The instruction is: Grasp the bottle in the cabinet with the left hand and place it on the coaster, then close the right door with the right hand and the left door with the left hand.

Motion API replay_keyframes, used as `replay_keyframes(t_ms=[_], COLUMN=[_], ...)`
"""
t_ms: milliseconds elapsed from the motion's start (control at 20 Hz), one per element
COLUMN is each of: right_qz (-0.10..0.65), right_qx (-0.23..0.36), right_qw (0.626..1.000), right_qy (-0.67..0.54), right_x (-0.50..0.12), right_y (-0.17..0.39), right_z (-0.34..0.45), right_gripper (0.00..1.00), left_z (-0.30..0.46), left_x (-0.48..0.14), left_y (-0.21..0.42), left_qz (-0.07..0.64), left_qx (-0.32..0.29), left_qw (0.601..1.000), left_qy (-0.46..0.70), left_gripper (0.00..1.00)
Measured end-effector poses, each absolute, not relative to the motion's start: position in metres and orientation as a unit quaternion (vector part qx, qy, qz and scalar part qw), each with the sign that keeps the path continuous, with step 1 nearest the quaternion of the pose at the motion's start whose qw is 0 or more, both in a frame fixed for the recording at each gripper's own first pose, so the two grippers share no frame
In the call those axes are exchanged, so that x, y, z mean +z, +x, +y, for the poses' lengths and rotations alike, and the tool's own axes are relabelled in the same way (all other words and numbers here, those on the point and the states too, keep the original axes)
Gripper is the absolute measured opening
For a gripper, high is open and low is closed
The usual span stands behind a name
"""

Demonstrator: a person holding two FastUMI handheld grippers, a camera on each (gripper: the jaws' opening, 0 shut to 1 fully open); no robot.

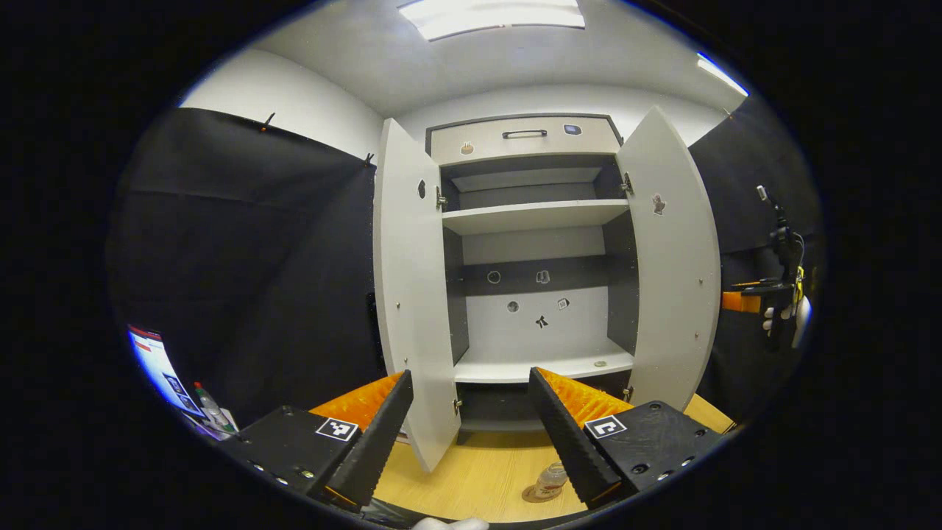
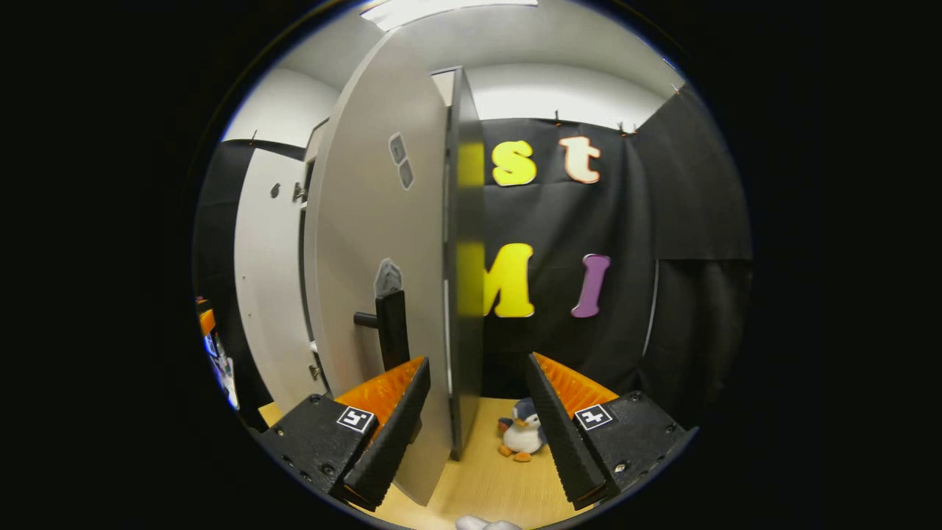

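Bottle [image 1: 548,480] is seen standing on the coaster [image 1: 531,495] on the table [image 1: 478,478], so the right door [image 2: 368,258] is judged next. Right gripper [image 2: 475,412] is held wide open astride the door's edge (contact cannot be told); a push toward the cabinet [image 1: 530,213] is needed. Left gripper [image 1: 471,419] is spread open, nothing grasped.

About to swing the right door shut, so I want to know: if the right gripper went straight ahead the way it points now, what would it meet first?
Most likely the right door: its outer edge stands between the open fingers of the right gripper, close ahead. Depth is hard to judge through the fisheye.
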State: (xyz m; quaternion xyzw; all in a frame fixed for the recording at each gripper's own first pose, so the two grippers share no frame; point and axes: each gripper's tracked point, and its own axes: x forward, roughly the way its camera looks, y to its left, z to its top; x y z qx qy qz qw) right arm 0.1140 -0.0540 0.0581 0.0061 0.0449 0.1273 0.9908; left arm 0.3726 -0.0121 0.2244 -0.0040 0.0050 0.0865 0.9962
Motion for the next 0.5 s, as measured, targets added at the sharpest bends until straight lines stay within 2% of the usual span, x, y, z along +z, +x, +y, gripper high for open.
replay_keyframes(t_ms=[200,250,300,500], right_qz=[0.065,0.063,0.064,0.043], right_qx=[0.183,0.191,0.193,0.206], right_qw=[0.981,0.980,0.979,0.977], right_qy=[0.002,0.003,0.000,-0.027], right_x=[0.057,0.059,0.057,0.059], right_y=[0.114,0.114,0.114,0.116], right_z=[-0.030,-0.022,-0.015,0.015], right_gripper=[0.81,0.84,0.79,0.79], left_z=[-0.018,-0.018,-0.019,-0.019], left_x=[0.220,0.218,0.218,0.219], left_y=[0.374,0.374,0.372,0.369], left_qz=[0.018,0.022,0.024,0.026], left_qx=[0.104,0.108,0.112,0.127], left_qw=[0.994,0.994,0.993,0.991], left_qy=[-0.009,-0.008,-0.006,-0.001], left_gripper=[0.95,0.95,0.96,0.95])
